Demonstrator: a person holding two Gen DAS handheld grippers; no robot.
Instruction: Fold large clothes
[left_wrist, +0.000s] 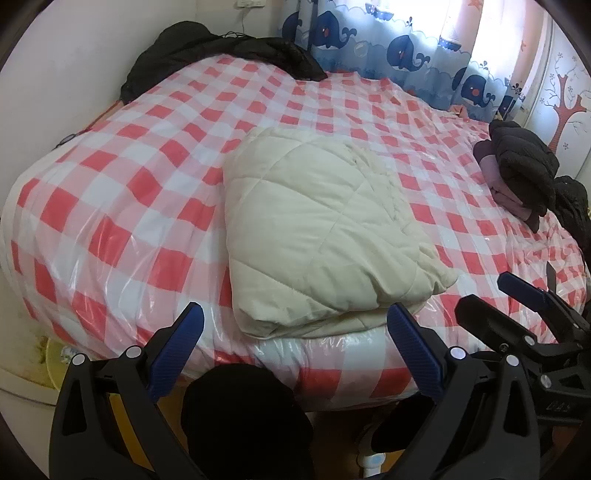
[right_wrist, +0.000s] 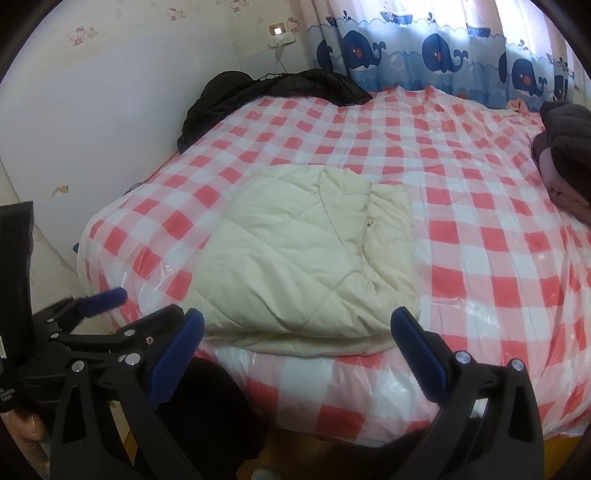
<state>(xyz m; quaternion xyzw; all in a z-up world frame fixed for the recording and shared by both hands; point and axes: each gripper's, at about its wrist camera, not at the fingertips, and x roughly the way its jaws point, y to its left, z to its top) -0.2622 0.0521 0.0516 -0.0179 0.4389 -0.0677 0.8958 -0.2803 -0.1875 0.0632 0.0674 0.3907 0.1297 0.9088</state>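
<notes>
1. Covering nearly all we see is the bed (left_wrist: 129, 177), wrapped in a red-and-white checked plastic sheet (right_wrist: 480, 229) that shines and wrinkles along the near edge.
2. We find the cream quilted coat (left_wrist: 314, 229) lying folded into a thick rectangle at the near edge of the bed, slightly overhanging it, with nothing touching it.
3. We see whale-print curtains (right_wrist: 424, 55) hanging behind the far side of the bed.
4. We note a black garment (left_wrist: 221, 48) heaped at the far left corner against the wall.
5. We see a stack of dark and pink folded clothes (left_wrist: 517, 173) on the right side of the bed.
6. We hold the left gripper (left_wrist: 295, 332) short of the coat, its blue-padded fingers spread wide and empty.
7. We hold the right gripper (right_wrist: 297, 334) likewise, jaws wide apart, gripping nothing.
</notes>
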